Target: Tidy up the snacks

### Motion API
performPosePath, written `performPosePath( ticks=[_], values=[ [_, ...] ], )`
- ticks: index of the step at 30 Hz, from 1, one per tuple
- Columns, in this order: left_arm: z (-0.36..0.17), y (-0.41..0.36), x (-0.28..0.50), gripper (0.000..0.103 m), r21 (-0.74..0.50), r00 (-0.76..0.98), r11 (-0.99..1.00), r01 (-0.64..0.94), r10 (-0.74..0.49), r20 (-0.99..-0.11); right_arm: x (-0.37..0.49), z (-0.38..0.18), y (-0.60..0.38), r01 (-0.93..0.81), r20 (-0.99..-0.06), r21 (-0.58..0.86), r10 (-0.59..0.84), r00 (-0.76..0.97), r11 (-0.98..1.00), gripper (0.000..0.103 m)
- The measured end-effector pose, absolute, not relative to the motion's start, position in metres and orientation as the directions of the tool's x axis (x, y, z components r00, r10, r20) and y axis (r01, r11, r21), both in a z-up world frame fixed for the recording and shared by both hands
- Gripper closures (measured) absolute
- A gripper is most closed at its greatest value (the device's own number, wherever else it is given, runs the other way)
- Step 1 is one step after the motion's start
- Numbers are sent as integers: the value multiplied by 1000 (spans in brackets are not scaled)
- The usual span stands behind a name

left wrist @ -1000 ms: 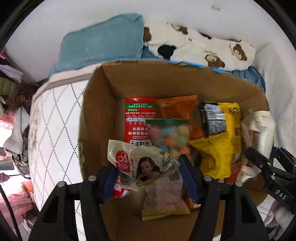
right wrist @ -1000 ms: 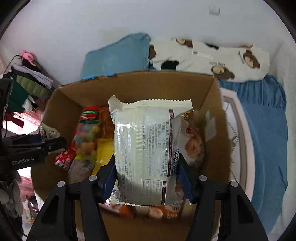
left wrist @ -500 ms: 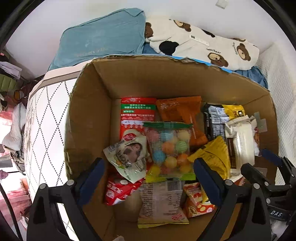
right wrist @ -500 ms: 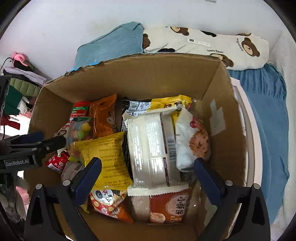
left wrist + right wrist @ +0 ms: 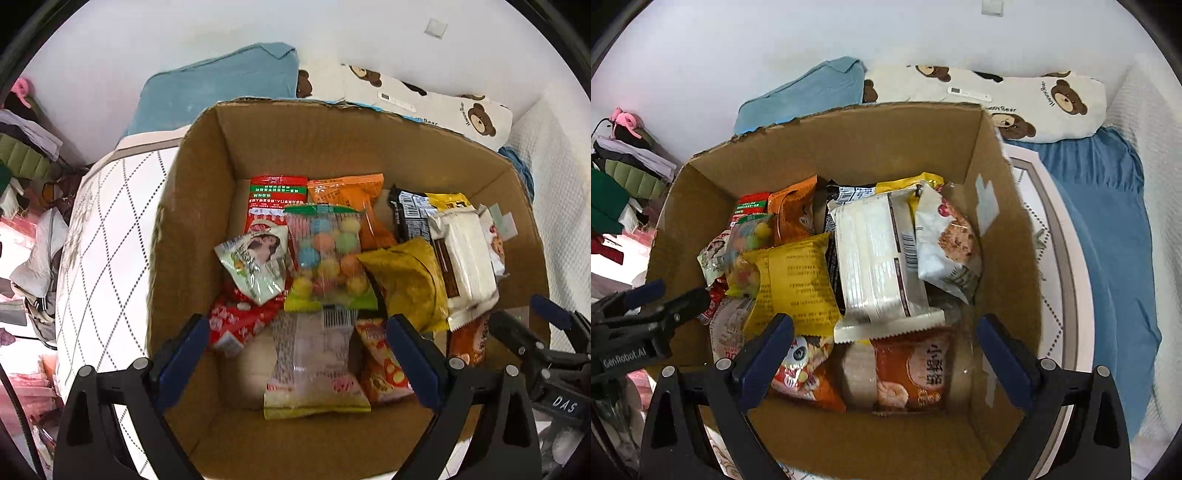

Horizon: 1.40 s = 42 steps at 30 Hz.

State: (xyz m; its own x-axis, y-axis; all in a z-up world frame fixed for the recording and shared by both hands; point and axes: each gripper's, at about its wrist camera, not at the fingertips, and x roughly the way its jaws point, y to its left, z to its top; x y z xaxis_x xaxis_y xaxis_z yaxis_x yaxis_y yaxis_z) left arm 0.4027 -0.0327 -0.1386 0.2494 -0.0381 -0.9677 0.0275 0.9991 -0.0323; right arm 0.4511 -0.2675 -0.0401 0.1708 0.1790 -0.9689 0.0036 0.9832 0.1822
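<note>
Snack packets fill an open brown cardboard box (image 5: 192,206); a long white wrapped packet (image 5: 879,258) lies lengthwise toward the far wall, both the left hand-held gripper (image 5: 299,354) and the right hand-held gripper (image 5: 886,354) spread apart, empty.

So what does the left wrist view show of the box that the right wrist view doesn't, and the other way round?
Only the left wrist view shows the red packet at the box's left wall whole, and the pale packet with a barcode lying in front. Only the right wrist view shows the white packet with a biscuit picture whole, and the orange-brown packet at the front. Both show the cardboard box, the bag of coloured balls, the yellow packet and the long white packet. Both hand-held grippers, left and right, stand open and hold nothing.
</note>
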Motion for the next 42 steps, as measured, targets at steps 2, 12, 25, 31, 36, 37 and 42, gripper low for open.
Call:
performPosePath(
  ticks=[2, 12, 25, 31, 36, 37, 42],
  values=[
    [-131, -35, 393, 5, -23, 273, 999, 31, -31, -961, 444, -31, -270, 7, -965, 176, 171, 198, 984, 2],
    [-70, -36, 332, 5, -41, 446, 999, 22, -46, -894, 398, 33, -279, -7, -925, 160, 153, 348, 987, 2],
    [0, -36, 229, 5, -44, 603, 998, 33, -55, -796, 293, 129, -274, -46, -838, 147, 150, 524, 988, 0],
    [25, -36, 185, 5, -25, 660, 999, 36, -42, -750, 247, 163, -276, -35, -801, 137, 131, 585, 990, 0],
    [37, -34, 157, 5, -19, 682, 999, 37, -40, -730, 212, 189, -273, -36, -769, 114, 111, 629, 993, 0],
    [39, -33, 153, 5, -22, 684, 999, 38, -42, -728, 204, 195, -273, -36, -762, 112, 109, 639, 993, 0],
    [45, -33, 132, 5, -17, 697, 999, 42, -41, -716, 178, 214, -273, -39, -745, 124, 119, 656, 991, 0]
  ],
)
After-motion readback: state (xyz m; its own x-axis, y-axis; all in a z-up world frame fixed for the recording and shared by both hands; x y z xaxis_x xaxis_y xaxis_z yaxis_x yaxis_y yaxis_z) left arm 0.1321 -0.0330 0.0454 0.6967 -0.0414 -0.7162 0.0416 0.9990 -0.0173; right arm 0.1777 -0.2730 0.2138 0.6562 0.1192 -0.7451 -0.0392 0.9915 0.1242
